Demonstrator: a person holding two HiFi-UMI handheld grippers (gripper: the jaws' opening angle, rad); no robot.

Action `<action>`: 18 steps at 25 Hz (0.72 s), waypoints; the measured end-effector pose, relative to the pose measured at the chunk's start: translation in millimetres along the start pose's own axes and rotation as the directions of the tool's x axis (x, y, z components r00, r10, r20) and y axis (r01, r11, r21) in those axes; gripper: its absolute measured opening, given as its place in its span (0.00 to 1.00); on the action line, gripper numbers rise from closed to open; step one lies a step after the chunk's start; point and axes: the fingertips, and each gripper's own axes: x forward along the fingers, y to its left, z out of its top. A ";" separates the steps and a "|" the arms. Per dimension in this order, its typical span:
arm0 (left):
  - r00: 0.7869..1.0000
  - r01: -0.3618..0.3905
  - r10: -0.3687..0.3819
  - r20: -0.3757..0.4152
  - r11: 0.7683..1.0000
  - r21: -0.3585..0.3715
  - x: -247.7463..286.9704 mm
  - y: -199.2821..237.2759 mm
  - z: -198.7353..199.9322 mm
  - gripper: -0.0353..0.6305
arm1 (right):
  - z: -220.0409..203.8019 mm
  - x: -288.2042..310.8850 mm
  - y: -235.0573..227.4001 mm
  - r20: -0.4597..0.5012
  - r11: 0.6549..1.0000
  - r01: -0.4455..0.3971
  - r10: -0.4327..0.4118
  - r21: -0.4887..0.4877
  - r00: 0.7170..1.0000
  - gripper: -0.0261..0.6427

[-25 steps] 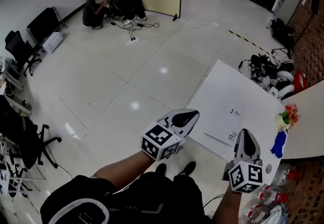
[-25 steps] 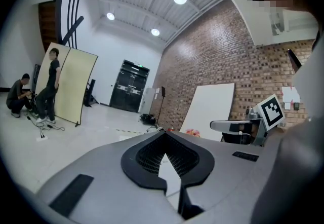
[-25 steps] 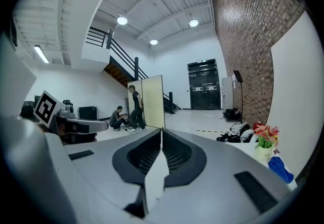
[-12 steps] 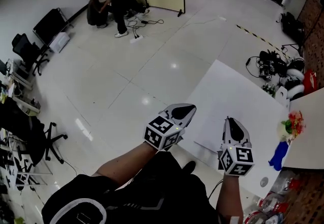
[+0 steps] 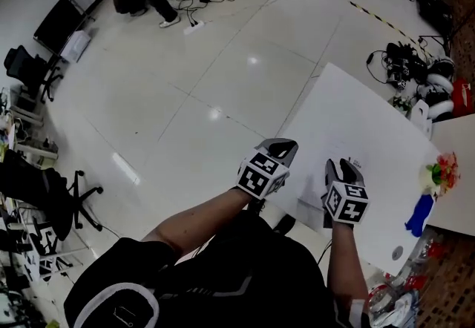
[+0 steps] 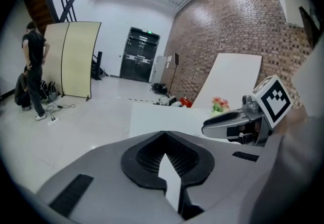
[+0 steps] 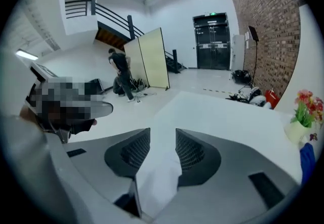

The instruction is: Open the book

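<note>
- Since the earlier frame both grippers are dropping toward the near edge of the table [image 5: 364, 111], and the right gripper [image 5: 343, 167] has just been opening its jaws.
- The left gripper [image 5: 280, 148] is keeping its jaws together, gripping nothing.
- The right jaws are standing apart, pressing nothing.
- The white book [image 5: 312, 185] is lying flat by that edge between the grippers, probably nearer the right.

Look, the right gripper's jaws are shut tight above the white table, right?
No. The right gripper's jaws stand apart above the white table; they have just been opening and grip nothing. The right gripper view shows the gap between them.
</note>
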 end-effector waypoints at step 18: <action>0.964 0.138 -0.137 -0.226 0.990 -0.011 50.9 35.8 -87.2 0.05 | -106.4 90.9 3.1 -0.402 0.921 0.390 -0.349 0.022 0.847 0.24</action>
